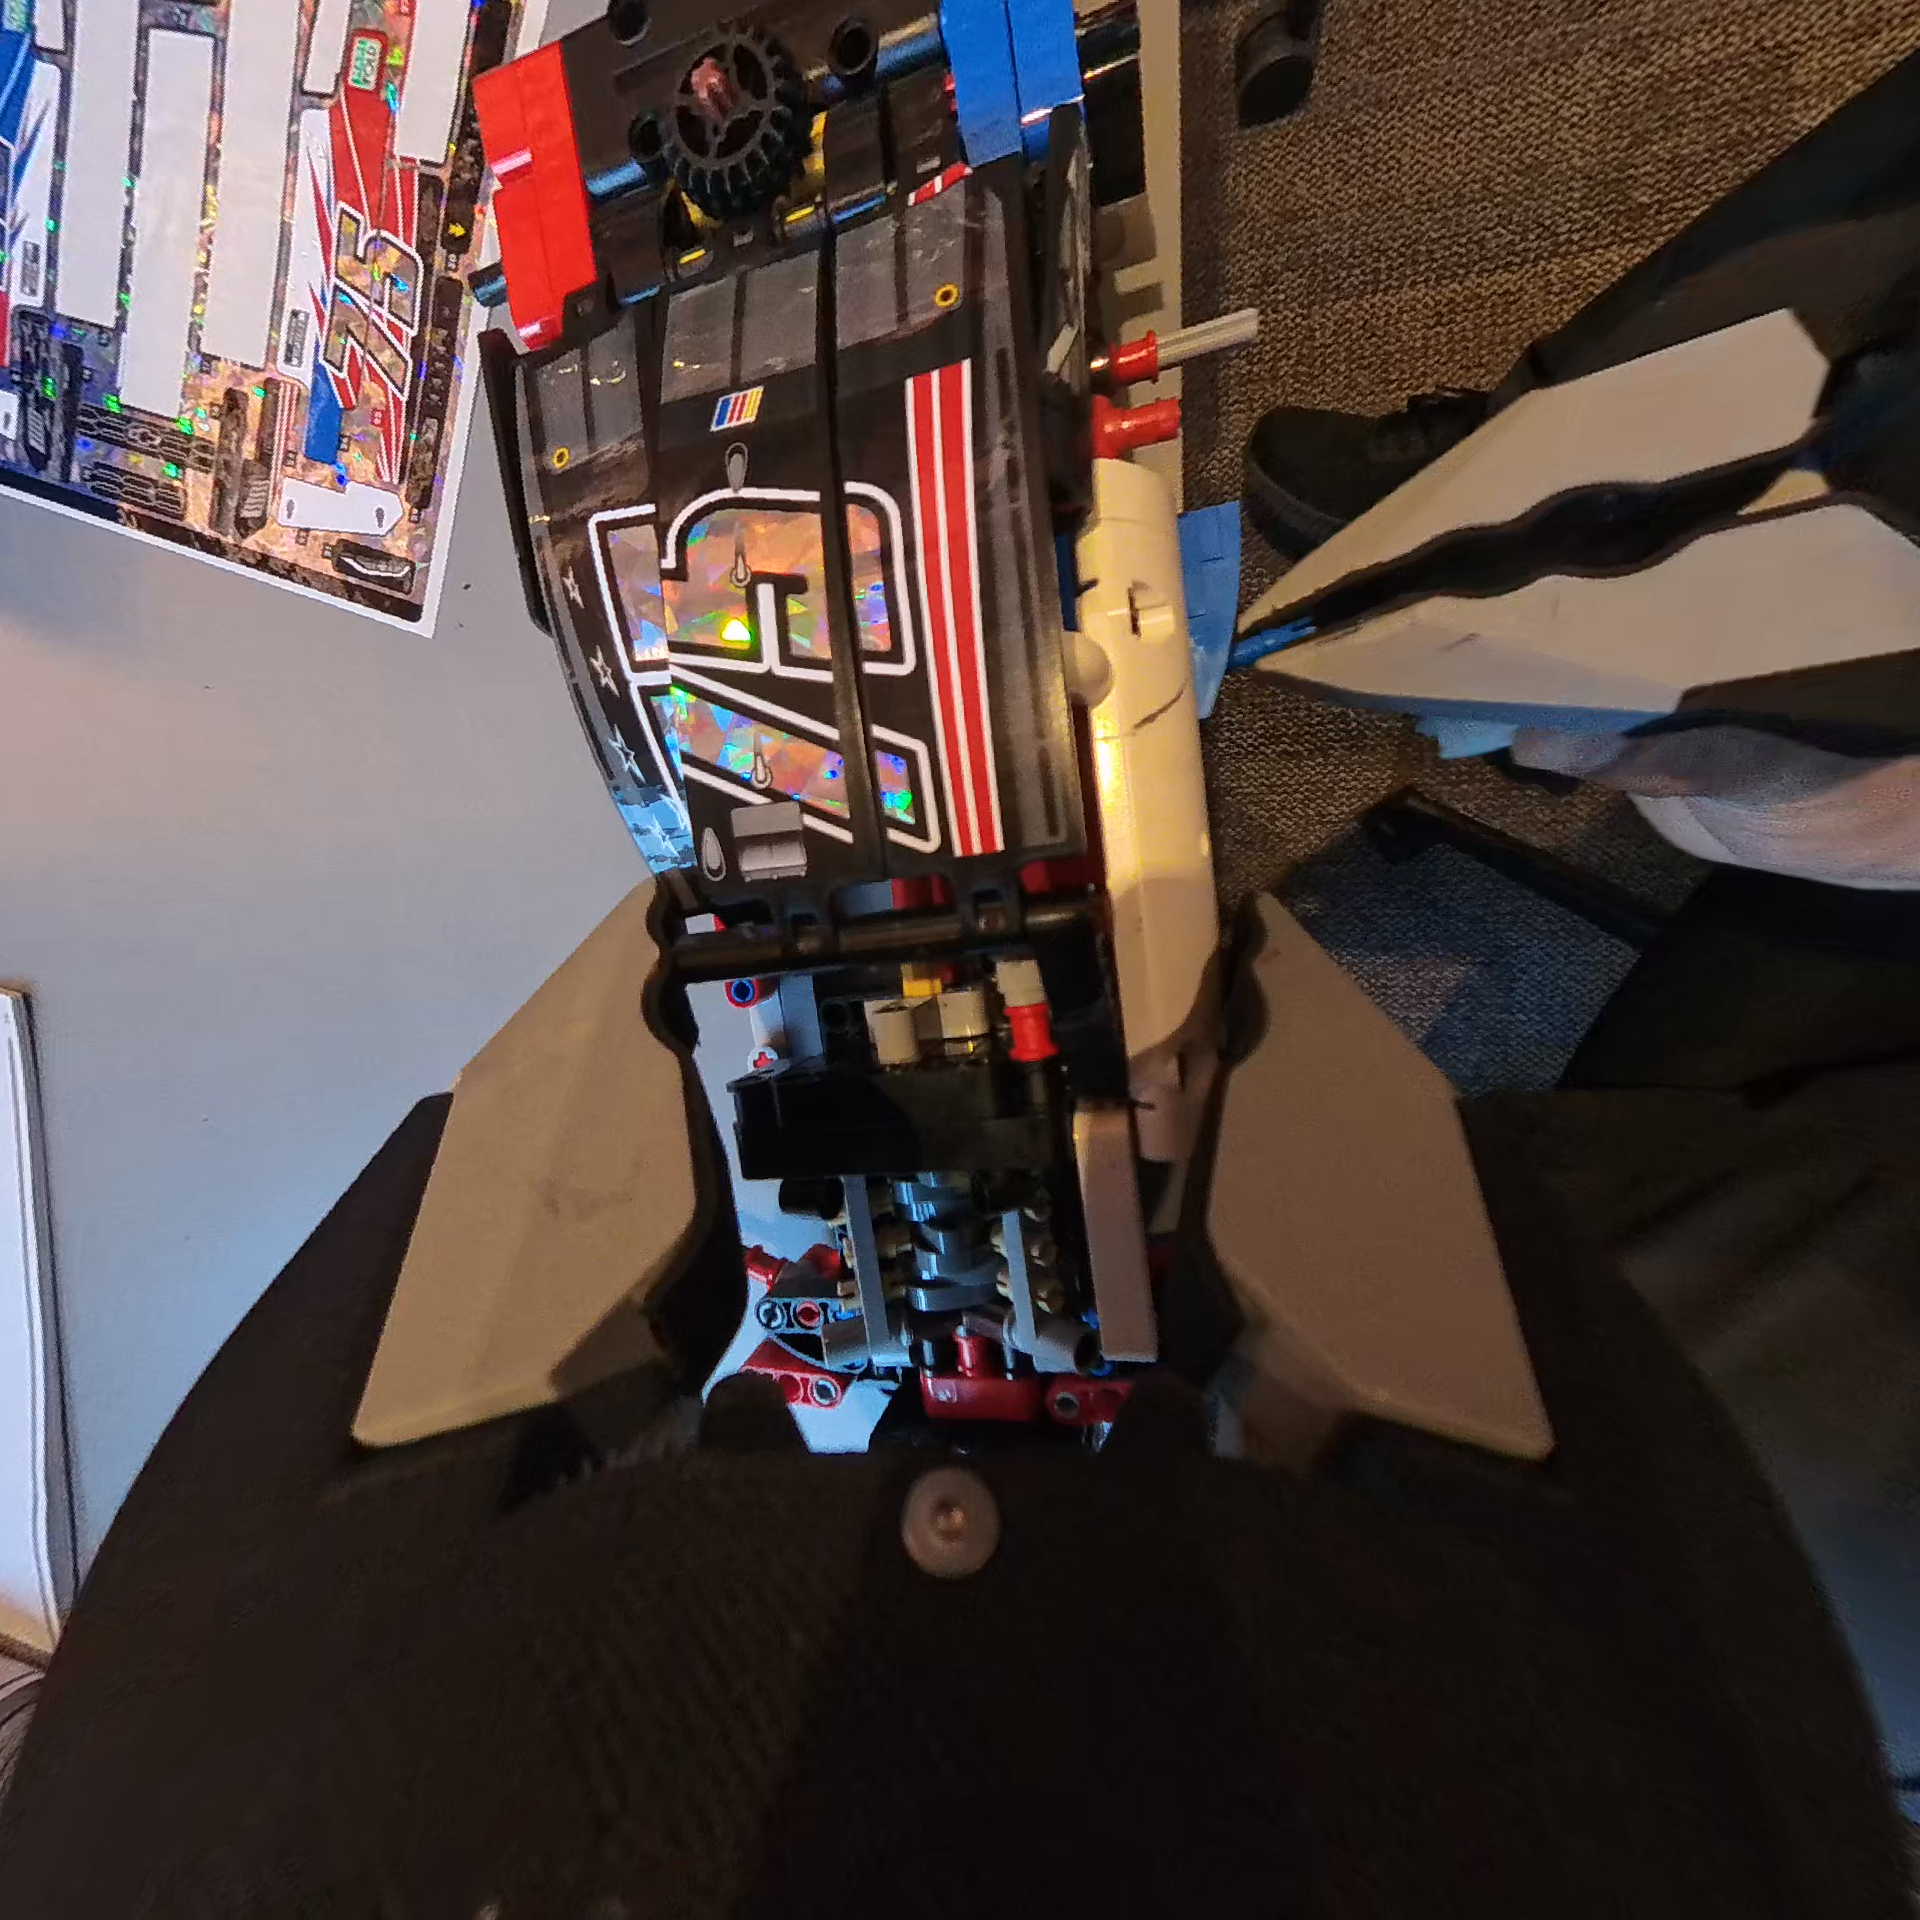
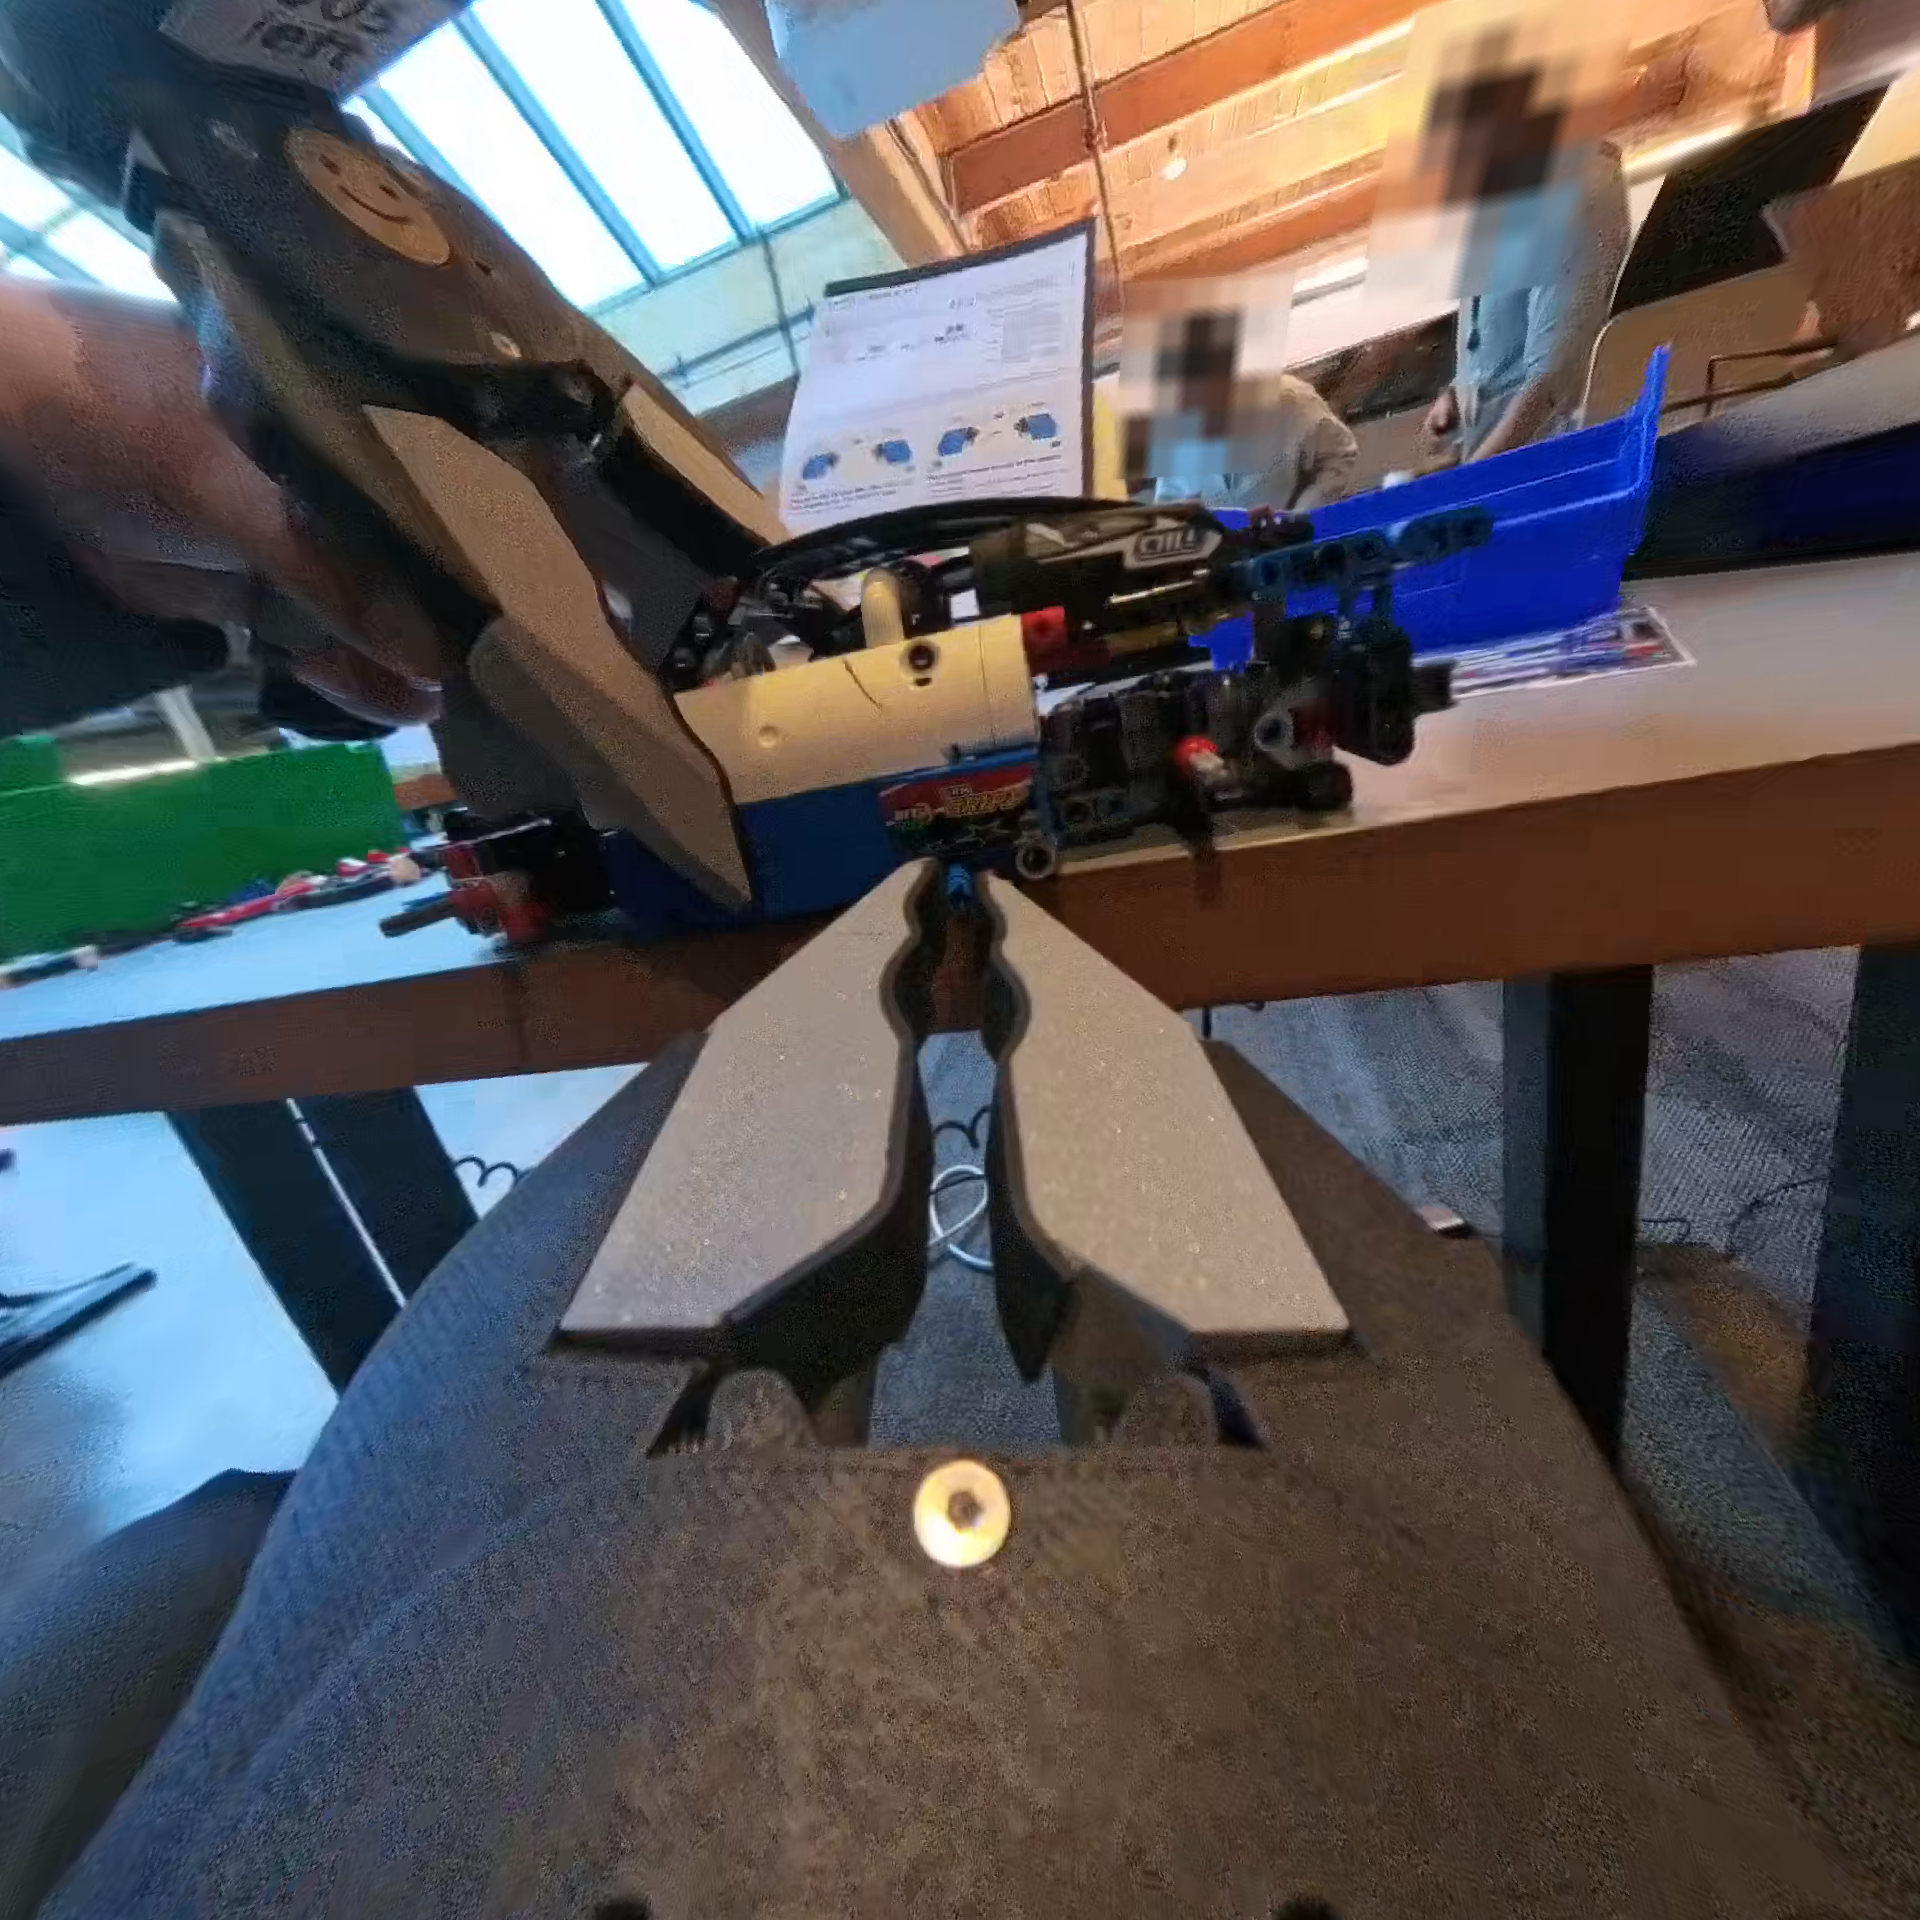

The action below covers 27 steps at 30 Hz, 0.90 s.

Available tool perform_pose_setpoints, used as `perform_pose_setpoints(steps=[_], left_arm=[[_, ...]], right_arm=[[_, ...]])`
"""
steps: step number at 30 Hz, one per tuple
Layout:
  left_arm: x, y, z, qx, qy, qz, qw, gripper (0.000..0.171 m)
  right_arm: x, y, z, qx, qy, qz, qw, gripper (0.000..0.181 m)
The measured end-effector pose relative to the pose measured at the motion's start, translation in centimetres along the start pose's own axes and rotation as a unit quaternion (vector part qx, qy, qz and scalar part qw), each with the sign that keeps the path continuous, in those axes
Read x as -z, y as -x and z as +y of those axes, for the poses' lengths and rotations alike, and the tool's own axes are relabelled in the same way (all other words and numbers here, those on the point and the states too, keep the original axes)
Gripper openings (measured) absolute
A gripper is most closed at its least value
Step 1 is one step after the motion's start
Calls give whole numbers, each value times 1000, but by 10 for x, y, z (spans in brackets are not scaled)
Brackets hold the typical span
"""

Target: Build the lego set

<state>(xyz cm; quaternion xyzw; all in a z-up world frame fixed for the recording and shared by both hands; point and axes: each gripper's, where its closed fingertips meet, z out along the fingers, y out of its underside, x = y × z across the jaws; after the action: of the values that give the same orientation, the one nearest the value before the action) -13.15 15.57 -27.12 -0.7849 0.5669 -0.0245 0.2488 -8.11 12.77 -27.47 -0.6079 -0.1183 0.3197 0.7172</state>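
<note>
From the left wrist view, the lego race car [image 1: 831,644] is well advanced: black roof panels already carry a holographic number sticker and red stripes, a white side panel is fitted, and the grey engine block with its crank sits in the chassis between the fingers. The left gripper [image 1: 945,1039] straddles the car's body, its matte grey fingers [image 1: 561,1195] spread wide and pressed against the two sides, so it appears to be clamping the model steady. A black gear [image 1: 736,114], bare red pins [image 1: 1138,358] and a grey axle show at the far end, which suggests that more panels and the wheels are still to come. A glossy sticker sheet [image 1: 239,291] with several empty slots lies beside the car on the pale table [image 1: 260,831]. The right gripper [image 1: 1558,582] comes in from the side, its tips at the car's blue lower edge.

From the right wrist view, the car [image 2: 873,717] rests at the wooden-edged table's [image 2: 1455,894] rim, its open Technic front end knobbly and unclad. The right gripper [image 2: 958,899] is nearly closed, with its wavy-edged, grainy fingers [image 2: 769,1122] pinching a small blue pin [image 2: 956,885] just beneath the blue side panel; I judge that it is being pushed into the underside. The left gripper [image 2: 582,665] grips the car's rear. A blue plastic bin [image 2: 1538,520] and an upright instruction sheet [image 2: 945,395] stand behind.
</note>
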Motion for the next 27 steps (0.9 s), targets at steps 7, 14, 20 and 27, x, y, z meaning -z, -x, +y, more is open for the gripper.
perform_pose_setpoints(steps=[7,14,20,27], left_arm=[[0,0,1,1,0,0,1000,101],[0,-1,0,7,-6,1,1000,101],[1,2,1,3,-4,-2,1000,102],[0,2,-1,-10,4,-18,1000,105]], right_arm=[[0,2,2,277,21,40,960,3],[-5,0,1,163,28,14,986,3],[-7,1,2,164,31,14,986,2],[7,0,2,147,8,25,989,1]])
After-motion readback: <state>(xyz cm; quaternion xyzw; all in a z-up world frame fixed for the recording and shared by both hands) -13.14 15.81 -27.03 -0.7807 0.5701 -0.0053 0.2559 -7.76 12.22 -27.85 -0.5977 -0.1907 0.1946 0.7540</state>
